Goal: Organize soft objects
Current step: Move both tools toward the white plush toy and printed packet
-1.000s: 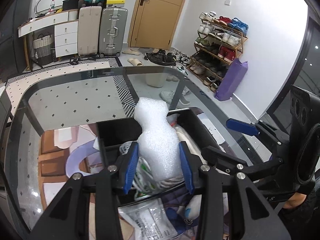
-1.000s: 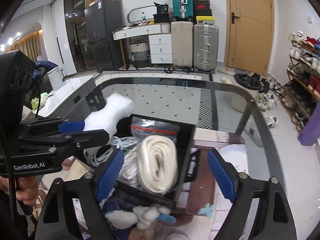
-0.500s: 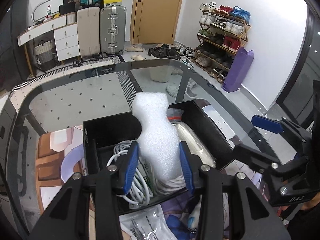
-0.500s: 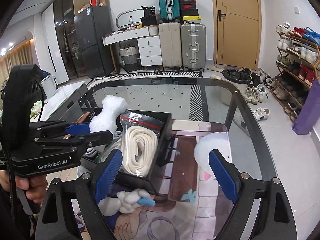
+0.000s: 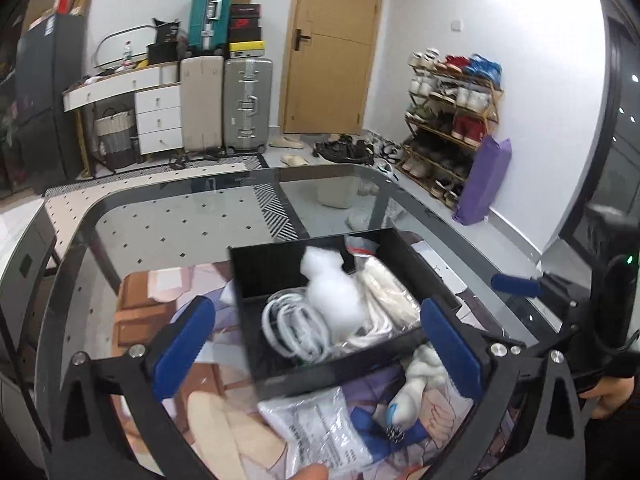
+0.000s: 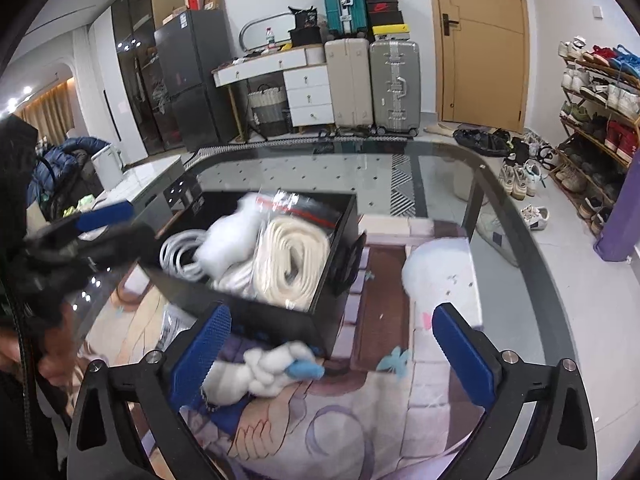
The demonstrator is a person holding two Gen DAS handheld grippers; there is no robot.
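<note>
A white foam piece lies free in the black box, between a white cable coil and a bagged cream rope. My left gripper hangs just short of the box, its jaws opening wide with no pad on the foam. My right gripper is opening too, over the box's near corner. A white and blue plush toy lies on the mat beside its left finger, untouched.
The box stands on a printed mat on a glass table. A clear plastic packet lies in front of the box. Beyond the table are suitcases, a door and a shoe rack.
My left gripper let go of the foam, spread wide and drew back; the foam dropped into the box. My right jaws widened and came closer to the plush toy.
</note>
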